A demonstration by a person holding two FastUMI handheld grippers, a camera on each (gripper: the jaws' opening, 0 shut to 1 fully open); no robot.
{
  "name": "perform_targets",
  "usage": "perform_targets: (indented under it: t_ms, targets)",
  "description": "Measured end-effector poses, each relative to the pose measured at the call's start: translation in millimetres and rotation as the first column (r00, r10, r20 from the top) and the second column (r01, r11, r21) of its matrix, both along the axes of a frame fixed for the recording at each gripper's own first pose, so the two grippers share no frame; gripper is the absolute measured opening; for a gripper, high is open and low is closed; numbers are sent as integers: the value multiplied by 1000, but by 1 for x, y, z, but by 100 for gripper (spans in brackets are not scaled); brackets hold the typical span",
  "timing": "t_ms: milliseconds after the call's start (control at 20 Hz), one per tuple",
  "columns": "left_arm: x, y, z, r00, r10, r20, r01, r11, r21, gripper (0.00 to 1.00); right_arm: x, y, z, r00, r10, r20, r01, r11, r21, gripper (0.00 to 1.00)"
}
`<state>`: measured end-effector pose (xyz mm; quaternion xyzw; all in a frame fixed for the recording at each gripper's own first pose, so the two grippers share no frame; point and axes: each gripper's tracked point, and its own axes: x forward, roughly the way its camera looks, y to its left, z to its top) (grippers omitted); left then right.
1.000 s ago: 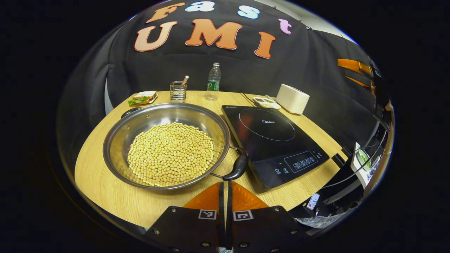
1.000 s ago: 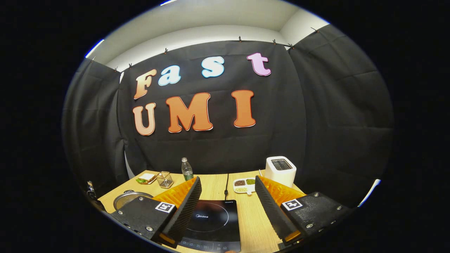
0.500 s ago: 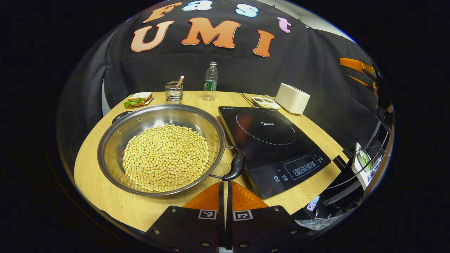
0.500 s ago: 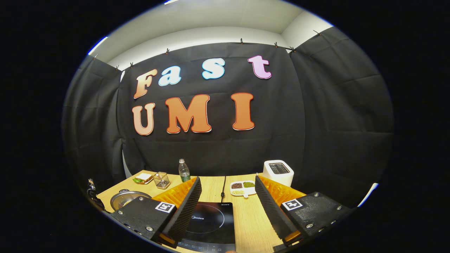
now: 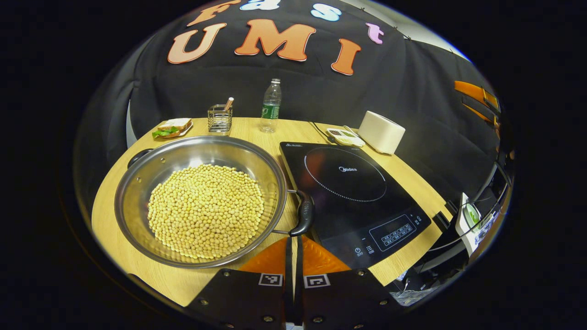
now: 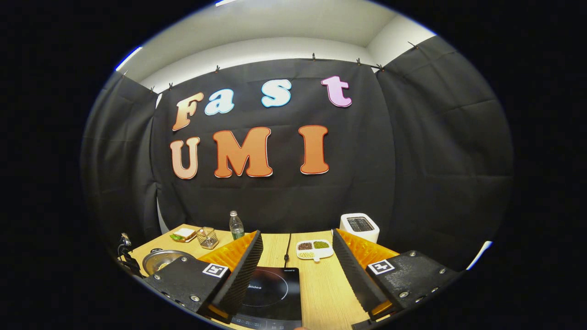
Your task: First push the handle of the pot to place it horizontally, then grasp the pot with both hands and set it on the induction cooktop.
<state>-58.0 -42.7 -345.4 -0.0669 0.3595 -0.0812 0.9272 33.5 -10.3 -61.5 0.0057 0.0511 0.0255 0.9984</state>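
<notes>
Left gripper view: pot (image 5: 137, 183) of yellow beans (image 5: 206, 208) sits on the bench (image 5: 110, 229), left of and just beside the induction cooktop (image 5: 348, 192). Its black handle (image 5: 303, 216) lies between them, just ahead of the left tool (image 5: 293, 256), fingers pressed together, holding nothing. Right gripper view: right tool (image 6: 296, 270) gapes wide above the cooktop, empty.

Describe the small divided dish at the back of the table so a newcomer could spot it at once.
Start at the black induction cooktop on the wooden table. Behind its far edge, left of the white toaster, lies the divided dish. It alone is a flat white tray holding separate patches of dark, green and pale grains.
</notes>
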Motion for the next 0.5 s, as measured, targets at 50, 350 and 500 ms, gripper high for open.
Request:
perform_targets:
  t_ms: [50, 350, 500]
  targets:
    - [5, -1, -1, 1000, -1, 0, 1, 1000, -1, 2, 1, 0, 0, 1000, -2, 1, 2, 1000, -1, 95]
    - [33, -6, -7, 1000, 0, -3, 0, 1000, -16, 2, 8, -8, -5, 1000, -19, -9, 19, 1000, -3, 95]
    - [44, -7, -10, 1000, -3, -1, 3, 1000, -12, 2, 11, -13, -6, 999, -35, -7, 34, 999, -6, 95]
